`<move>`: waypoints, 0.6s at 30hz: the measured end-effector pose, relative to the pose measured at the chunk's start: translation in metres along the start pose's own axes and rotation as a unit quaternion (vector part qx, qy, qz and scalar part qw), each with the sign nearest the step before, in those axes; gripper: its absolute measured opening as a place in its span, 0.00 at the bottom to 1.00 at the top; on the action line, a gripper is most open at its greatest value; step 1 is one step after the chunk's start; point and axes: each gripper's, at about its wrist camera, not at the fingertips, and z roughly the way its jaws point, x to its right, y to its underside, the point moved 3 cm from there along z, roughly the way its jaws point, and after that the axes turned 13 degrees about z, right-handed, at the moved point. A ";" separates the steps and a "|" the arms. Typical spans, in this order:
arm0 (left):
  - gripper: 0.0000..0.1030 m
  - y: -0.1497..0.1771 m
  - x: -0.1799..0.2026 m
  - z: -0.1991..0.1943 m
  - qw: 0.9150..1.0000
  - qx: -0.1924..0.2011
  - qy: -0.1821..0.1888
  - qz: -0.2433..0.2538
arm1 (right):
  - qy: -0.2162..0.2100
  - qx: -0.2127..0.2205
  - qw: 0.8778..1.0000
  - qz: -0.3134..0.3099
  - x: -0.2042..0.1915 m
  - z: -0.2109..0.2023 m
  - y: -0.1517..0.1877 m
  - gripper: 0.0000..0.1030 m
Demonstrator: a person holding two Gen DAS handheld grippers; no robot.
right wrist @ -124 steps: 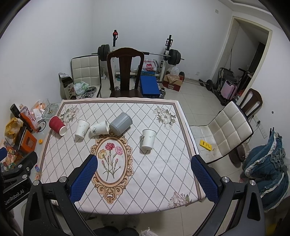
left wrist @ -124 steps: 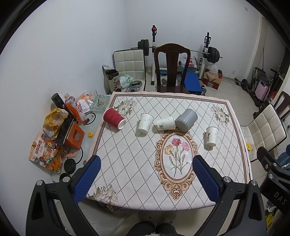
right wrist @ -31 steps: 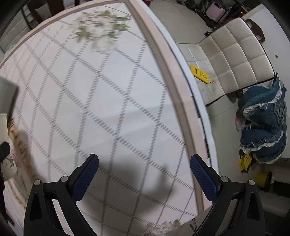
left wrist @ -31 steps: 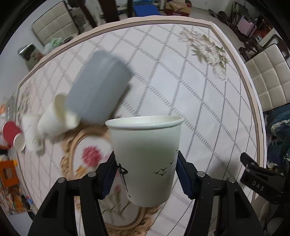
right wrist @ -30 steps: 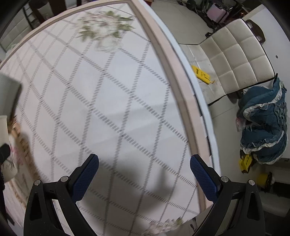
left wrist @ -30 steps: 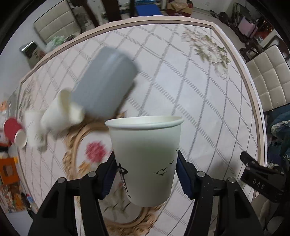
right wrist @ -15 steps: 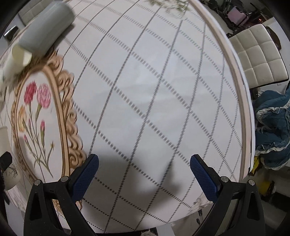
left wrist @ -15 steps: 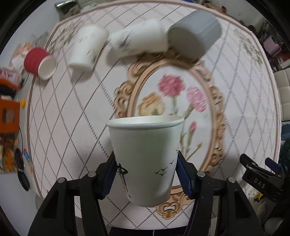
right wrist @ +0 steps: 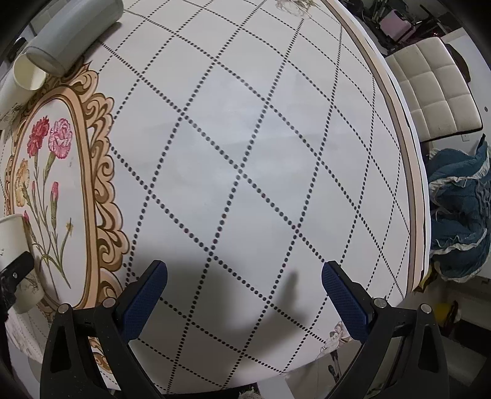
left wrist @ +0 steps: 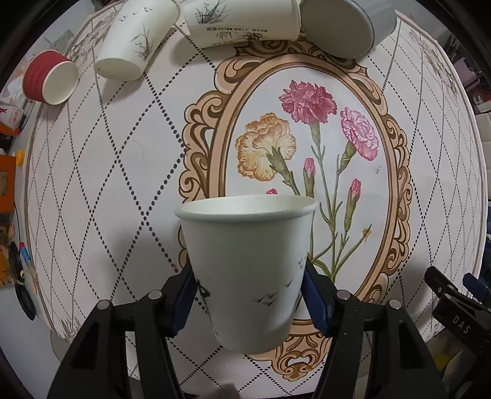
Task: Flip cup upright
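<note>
My left gripper (left wrist: 248,291) is shut on a white paper cup (left wrist: 245,270) with small bird marks. The cup is mouth up, low over the near end of the flower oval on the tablecloth (left wrist: 122,172); whether its base touches the cloth is hidden. The same cup shows at the left edge of the right wrist view (right wrist: 17,261). My right gripper (right wrist: 244,294) is open and empty above bare cloth near the table's right side.
At the far side lie a red cup (left wrist: 50,81), two white paper cups (left wrist: 138,36) (left wrist: 242,23) and a grey cup (left wrist: 346,26), all on their sides. Clutter sits past the table's left edge. A white chair (right wrist: 435,89) and blue cloth (right wrist: 457,214) are to the right.
My left gripper has swung the cup toward the near end of the flower oval and lowered it closer to the table. My right gripper stayed open and shifted only slightly.
</note>
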 end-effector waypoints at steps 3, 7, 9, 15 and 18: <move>0.72 0.002 -0.006 0.004 1.000 0.000 0.002 0.000 | 0.002 -0.002 1.000 0.000 0.008 0.001 -0.004 0.99; 0.95 0.000 -0.005 0.002 1.000 0.007 -0.012 0.015 | 0.004 -0.002 1.000 -0.003 0.006 -0.003 0.001 0.99; 0.99 -0.007 0.003 -0.002 1.000 0.006 -0.014 0.020 | 0.004 -0.001 1.000 -0.004 0.006 -0.005 0.000 0.99; 0.99 -0.012 0.013 -0.001 1.000 0.005 -0.015 0.026 | 0.004 -0.001 1.000 -0.006 0.020 0.000 -0.021 0.99; 0.99 -0.007 0.014 -0.007 1.000 0.008 -0.019 0.021 | 0.004 0.000 1.000 -0.007 0.024 0.000 -0.027 0.99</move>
